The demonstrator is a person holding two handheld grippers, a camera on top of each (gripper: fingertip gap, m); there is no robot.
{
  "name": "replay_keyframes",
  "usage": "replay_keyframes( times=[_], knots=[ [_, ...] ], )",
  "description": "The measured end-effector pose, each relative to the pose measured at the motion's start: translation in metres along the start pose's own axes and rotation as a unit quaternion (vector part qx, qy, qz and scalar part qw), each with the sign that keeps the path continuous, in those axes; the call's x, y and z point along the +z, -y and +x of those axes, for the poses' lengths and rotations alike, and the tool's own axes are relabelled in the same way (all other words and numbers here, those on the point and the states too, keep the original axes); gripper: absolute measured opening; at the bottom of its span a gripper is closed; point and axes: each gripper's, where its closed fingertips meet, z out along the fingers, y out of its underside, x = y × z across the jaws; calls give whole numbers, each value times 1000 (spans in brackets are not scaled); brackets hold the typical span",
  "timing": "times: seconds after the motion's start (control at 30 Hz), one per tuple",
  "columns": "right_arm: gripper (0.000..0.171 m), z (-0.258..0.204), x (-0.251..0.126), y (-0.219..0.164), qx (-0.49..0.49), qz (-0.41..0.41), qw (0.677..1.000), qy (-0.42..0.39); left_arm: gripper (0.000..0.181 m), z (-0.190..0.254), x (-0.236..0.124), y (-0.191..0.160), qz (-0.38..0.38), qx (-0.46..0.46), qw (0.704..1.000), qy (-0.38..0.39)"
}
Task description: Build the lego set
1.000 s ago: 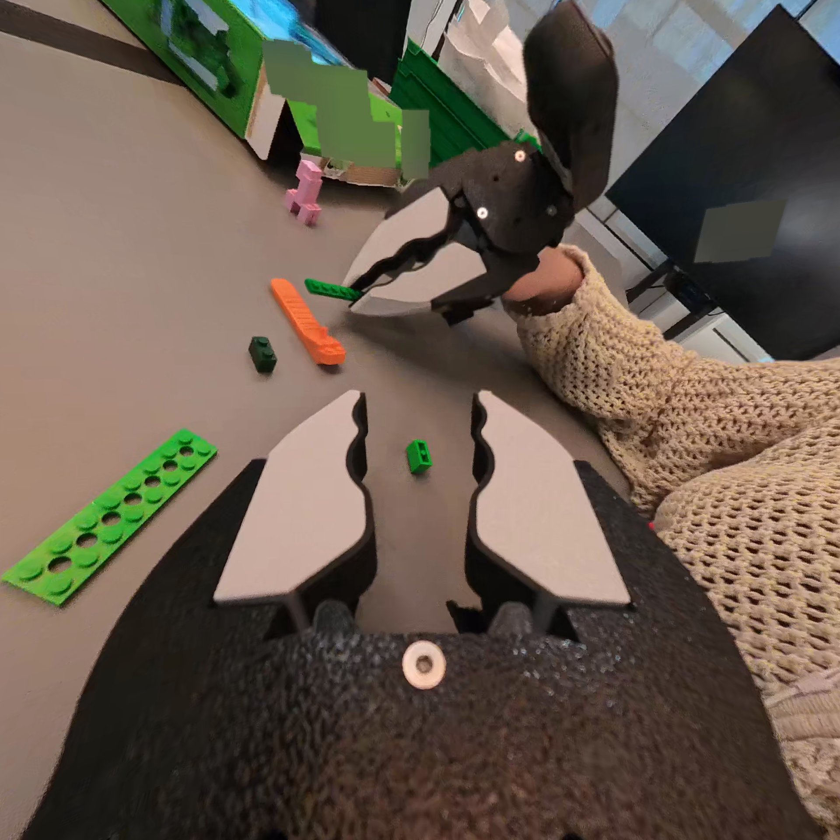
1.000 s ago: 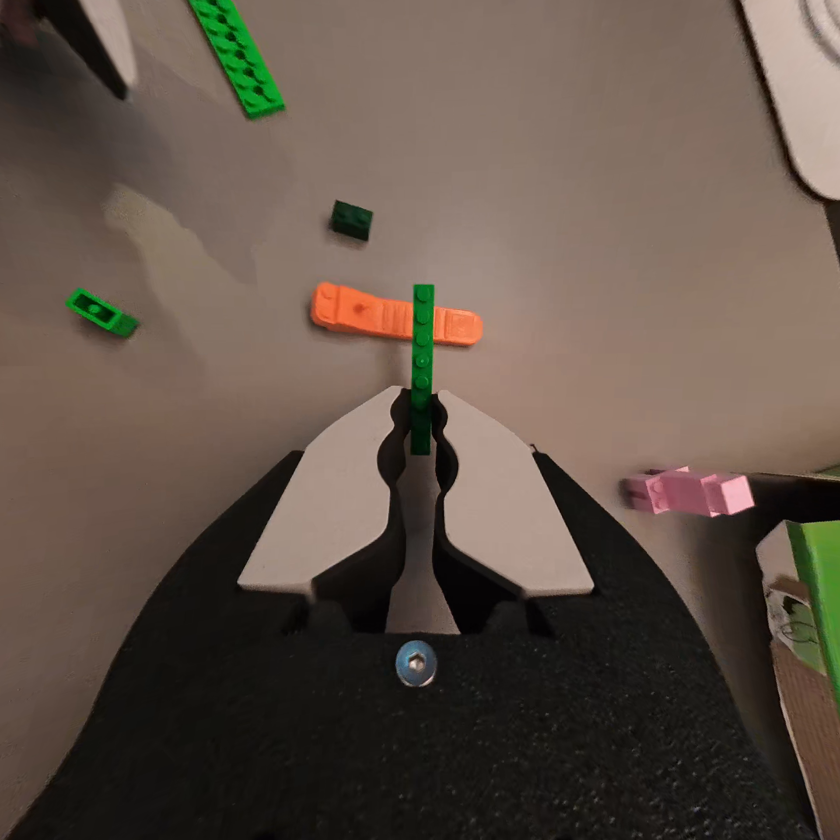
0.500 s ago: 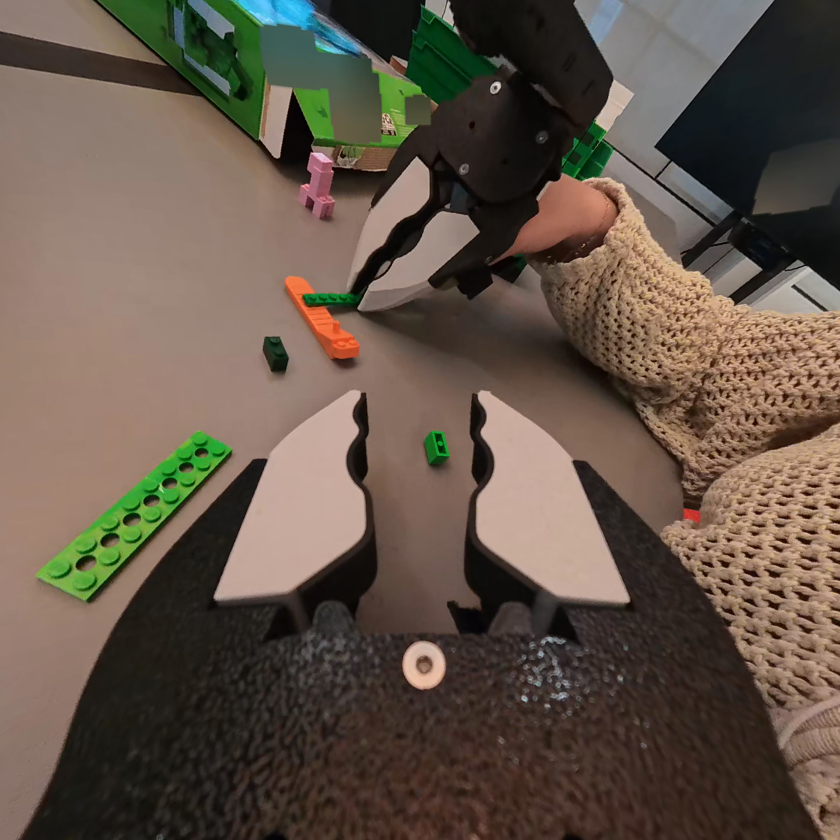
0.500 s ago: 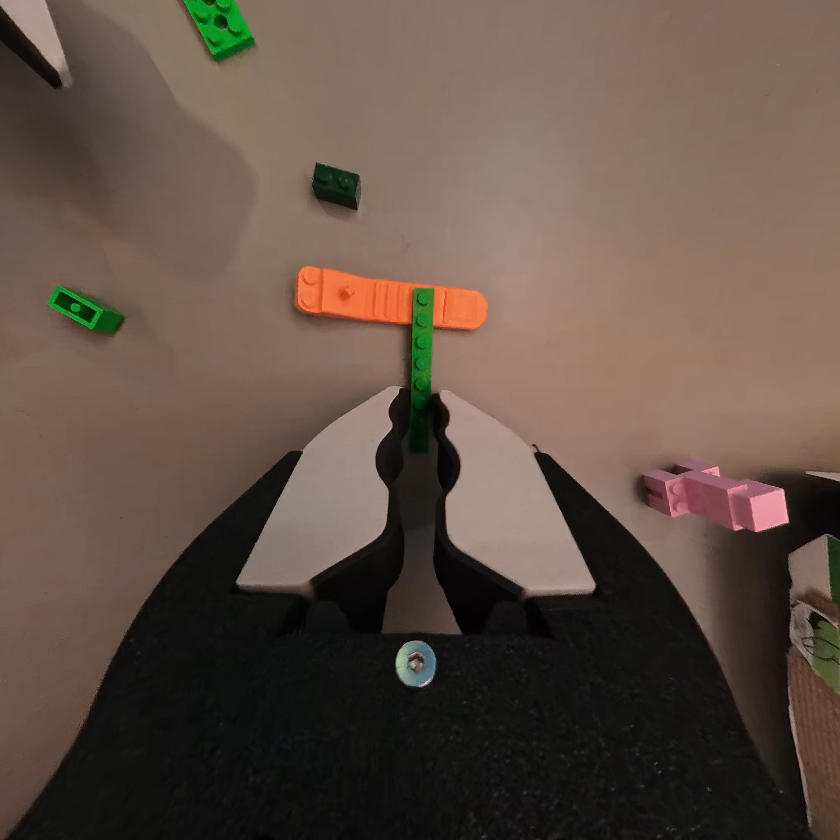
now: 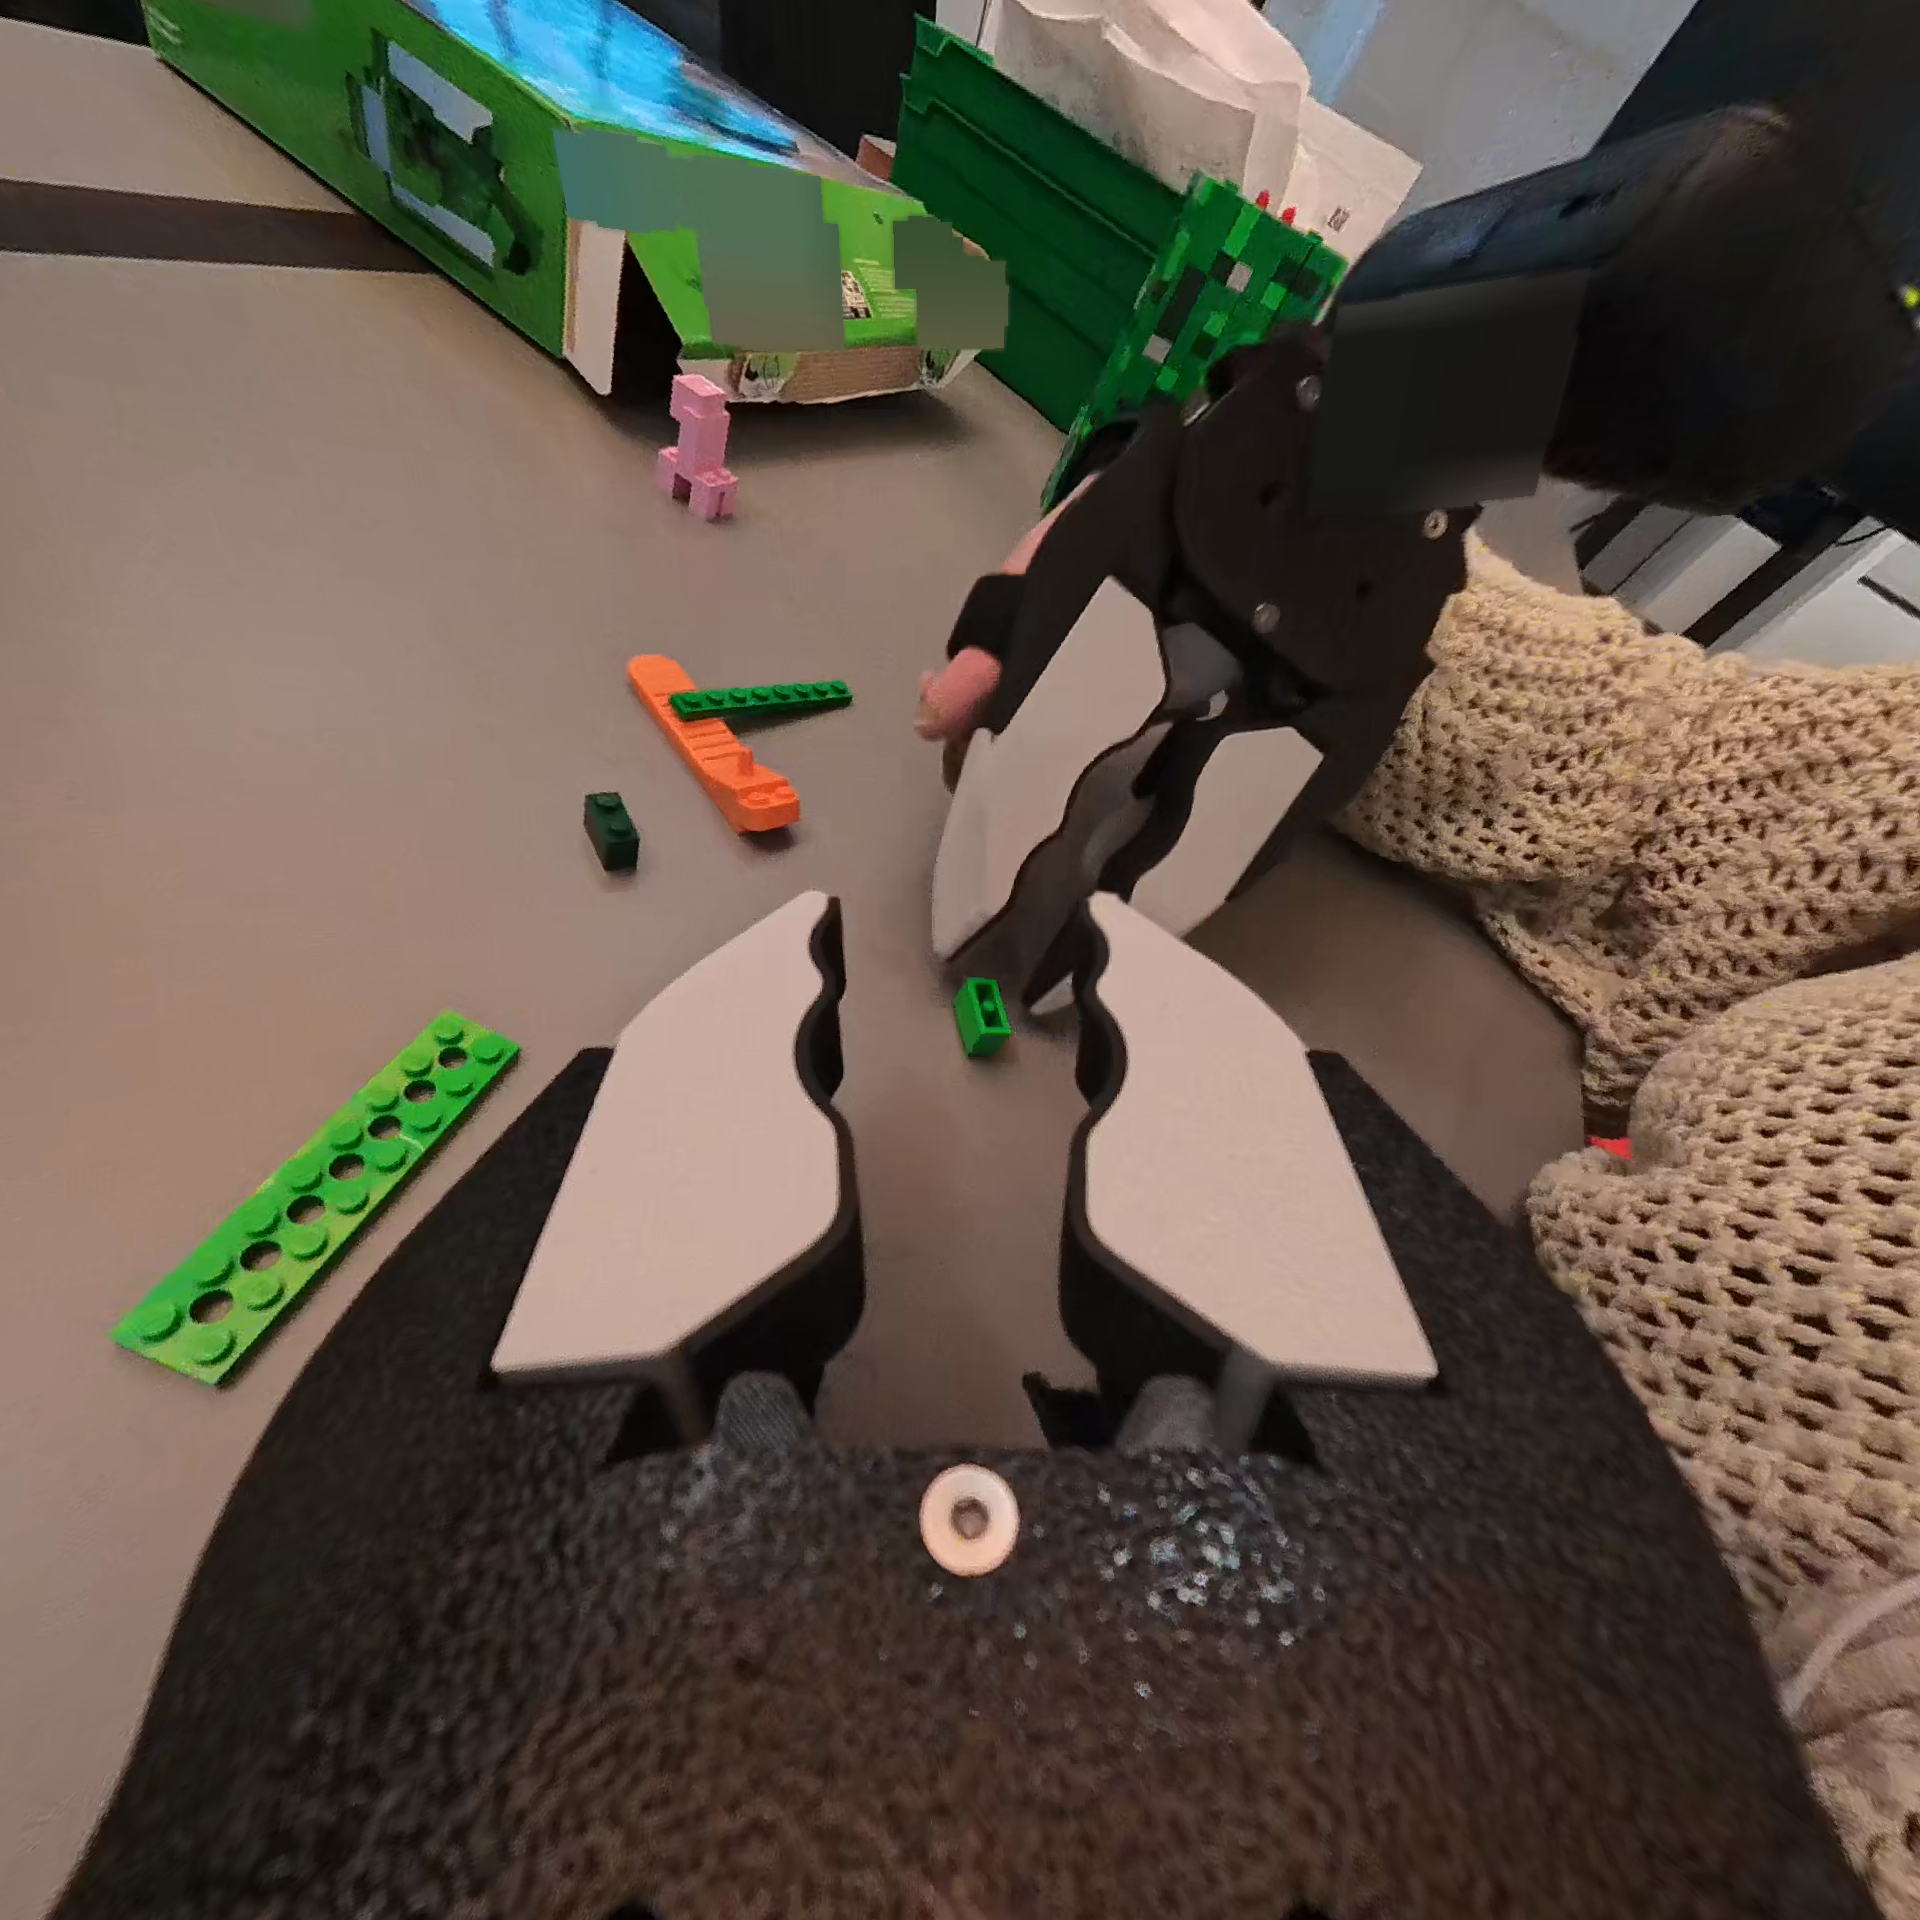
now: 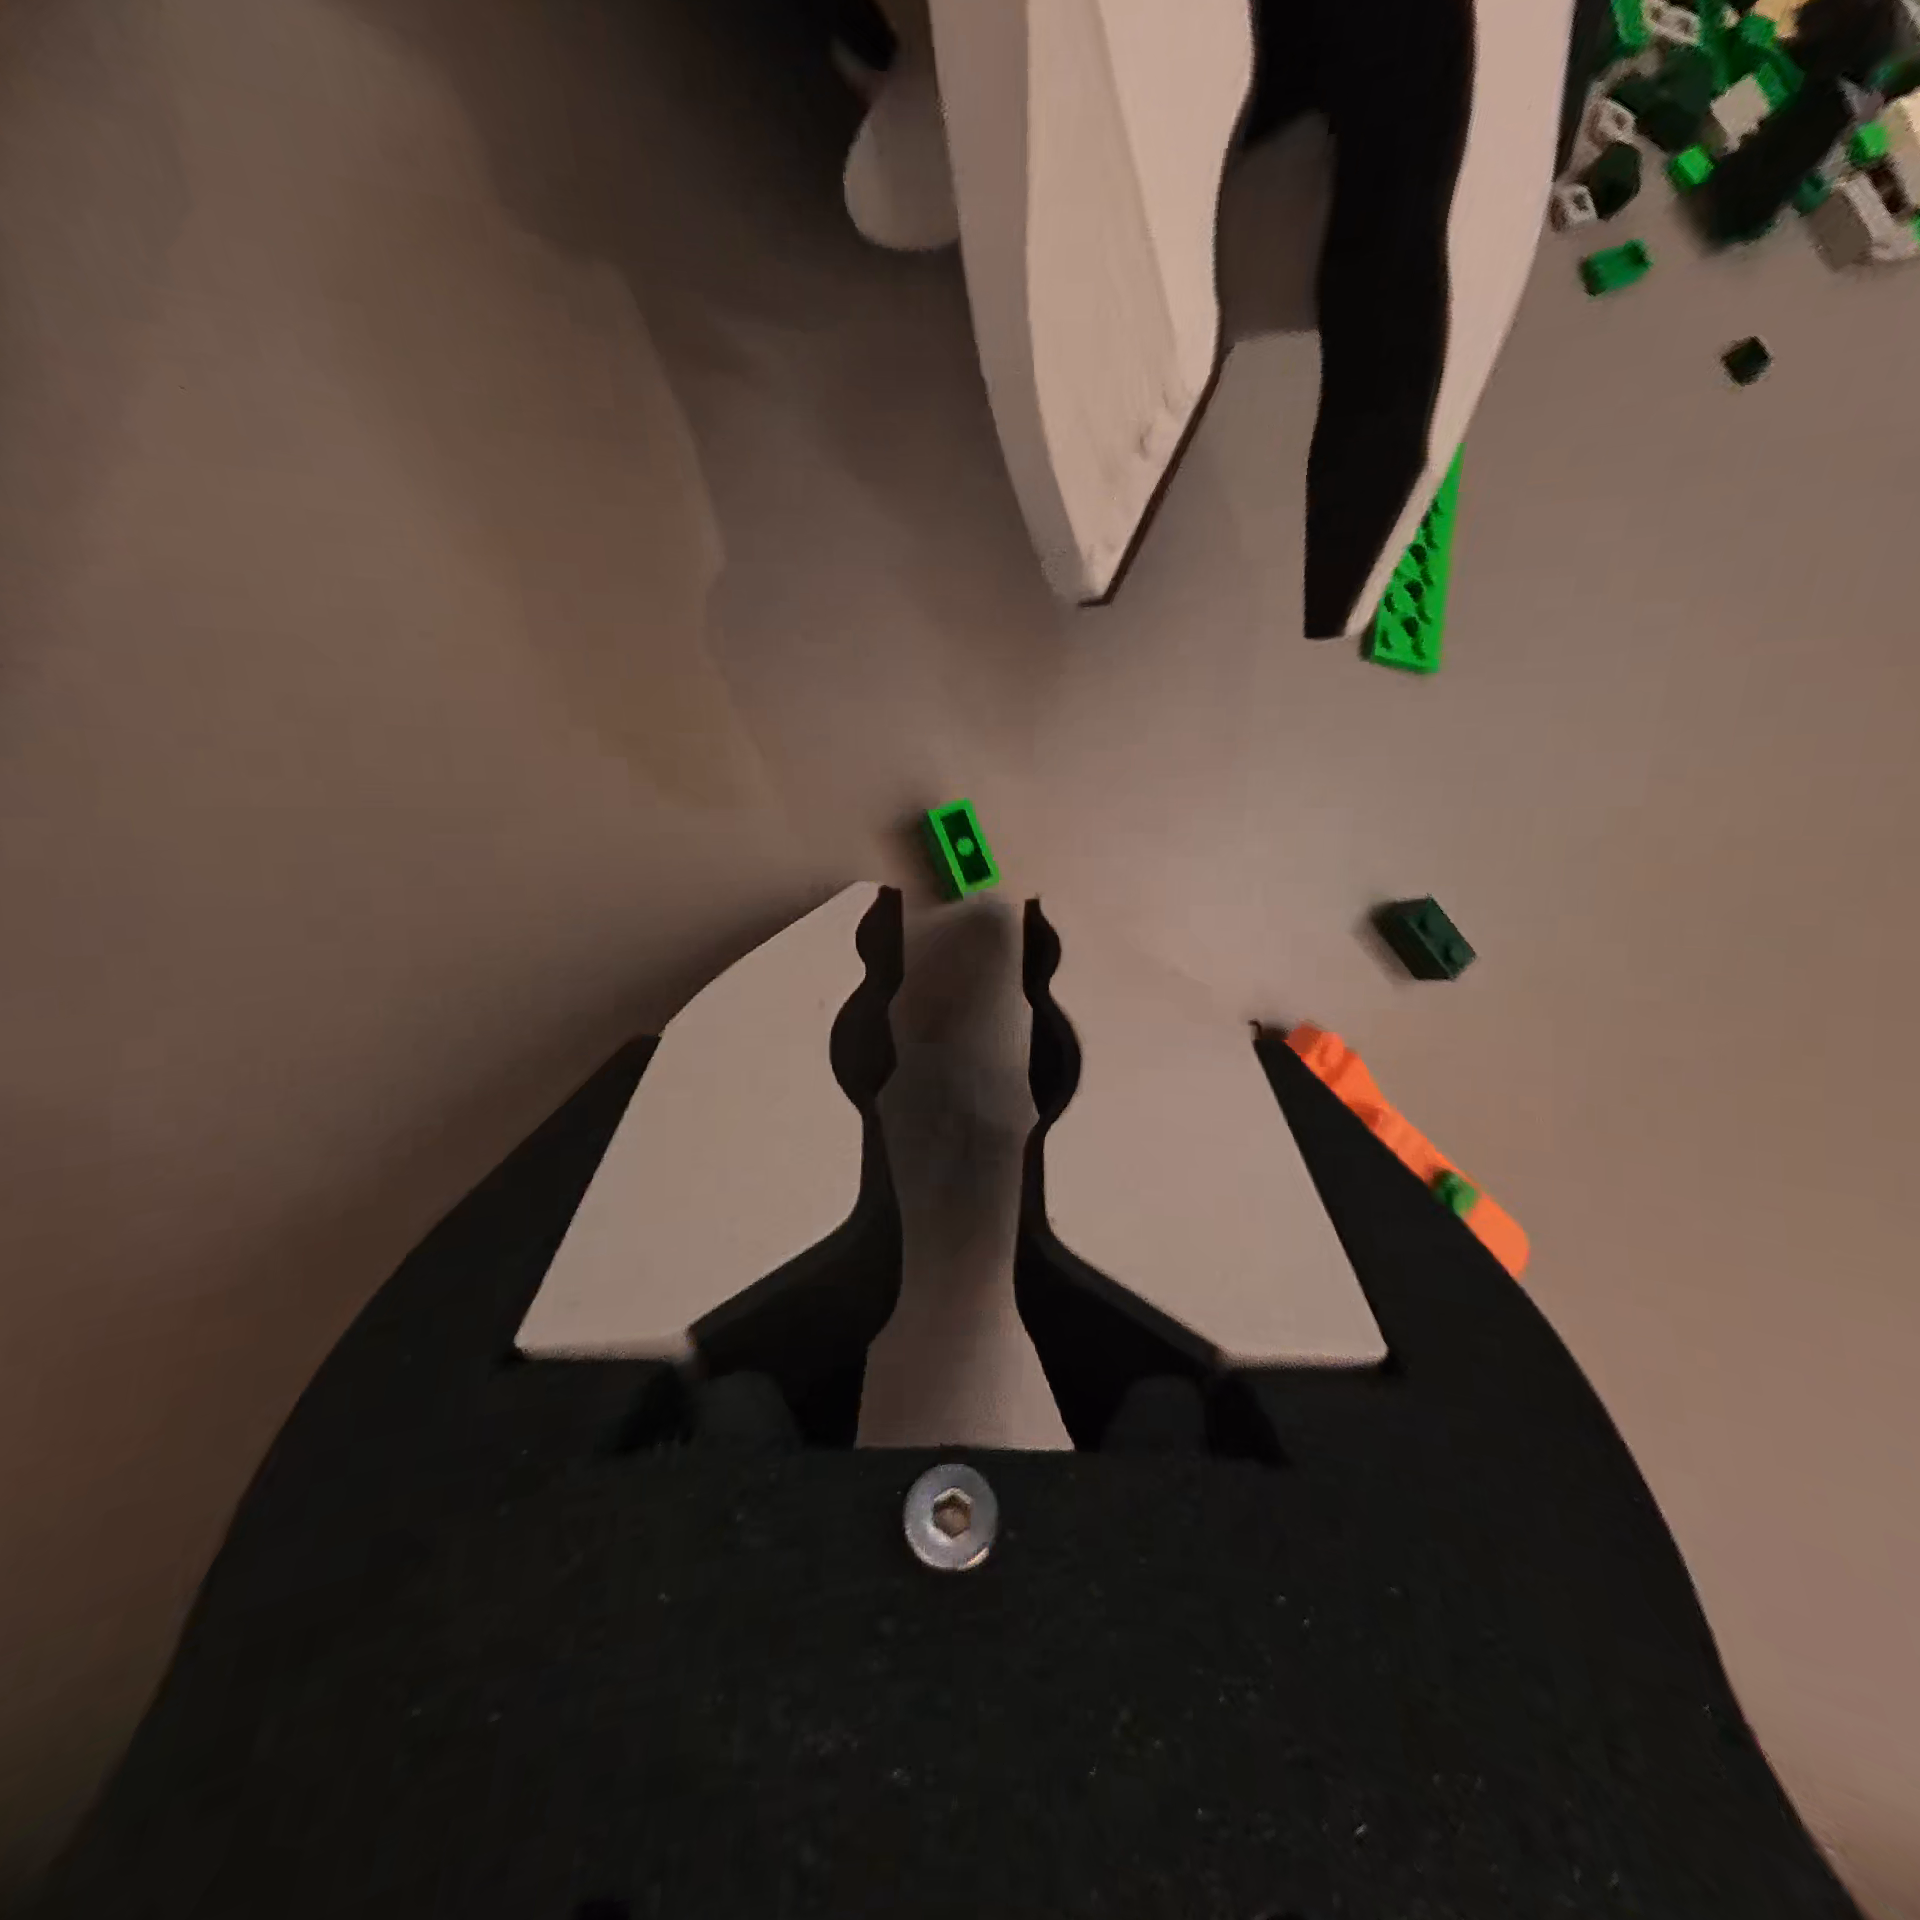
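A small bright green brick point(image 5: 982, 1018) lies on the grey table between my left gripper's open fingertips point(image 5: 961, 914). My right gripper point(image 6: 956, 902) is open and empty, its tips just short of the same brick point(image 6: 963, 847). It faces the left gripper point(image 6: 1205, 613) and also shows in the left wrist view point(image 5: 997, 966). A thin dark green plate point(image 5: 761, 698) rests across the orange brick separator point(image 5: 717, 758). A long bright green plate with holes point(image 5: 312, 1195) lies to the left.
A small dark green brick point(image 5: 611, 829) lies near the separator point(image 6: 1403, 1132). A pink figure point(image 5: 698, 452), a green box point(image 5: 468, 177) and a built green model point(image 5: 1216, 301) stand at the back. Loose bricks point(image 6: 1745, 104) are piled beyond the left gripper. A knitted sleeve point(image 5: 1662, 831) is on the right. Some 6 centimeters of space lies between my two pairs of fingers. Both grippers' tips are roughly 8 centimeters from the small dark green brick point(image 5: 611, 829). Seen from the right wrist view point(image 6: 1430, 932) as well.
My right gripper let go of the thin dark green plate on the orange separator, opened, and moved over to the small bright green brick by the left gripper.
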Motion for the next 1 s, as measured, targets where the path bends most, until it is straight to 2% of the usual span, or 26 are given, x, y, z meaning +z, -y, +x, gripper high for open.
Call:
replay_keyframes(
  times=[0.07, 0.17, 0.33, 0.4, 0.43, 0.53, 0.6, 0.67, 0.73, 0.83, 1.0],
  knots=[
    [21, 2, 4, 0, 7, 1, 1000, 4, 42, 2, 0, -1, -2, 13, 1000, 1],
    [0, 6, 4, 3, 24, 21, 999, 1, 42, 7, -1, 0, -5, 48, 999, -4],
    [0, 16, -5, 10, 128, 98, 987, 7, 36, 9, -3, -9, -37, 201, 978, 38],
    [0, 21, -9, 8, 142, 109, 984, -7, 34, 0, -5, -15, -57, 254, 963, 77],
    [6, 20, -9, 8, 135, 108, 985, -9, 33, -2, -6, -17, -62, 261, 959, 86],
    [15, 19, -6, 12, 128, 96, 987, -20, 33, -3, -9, -16, -54, 241, 966, 78],
    [19, 23, -3, 13, 143, 74, 985, -55, 31, -6, -13, -13, -45, 237, 967, 85],
    [22, 32, -5, 15, 169, 66, 975, -127, 27, -17, -19, -9, -39, 239, 962, 126],
    [22, 31, -9, 20, 188, 74, 963, -178, 18, -38, -31, -1, -30, 232, 952, 199],
    [22, 26, -14, 23, 199, 57, 951, -230, 20, -51, -45, 8, -3, 197, 952, 233],
    [24, 13, -6, 20, 263, 17, 939, -219, 35, -58, -54, 4, -13, 167, 963, 211]
  ],
)
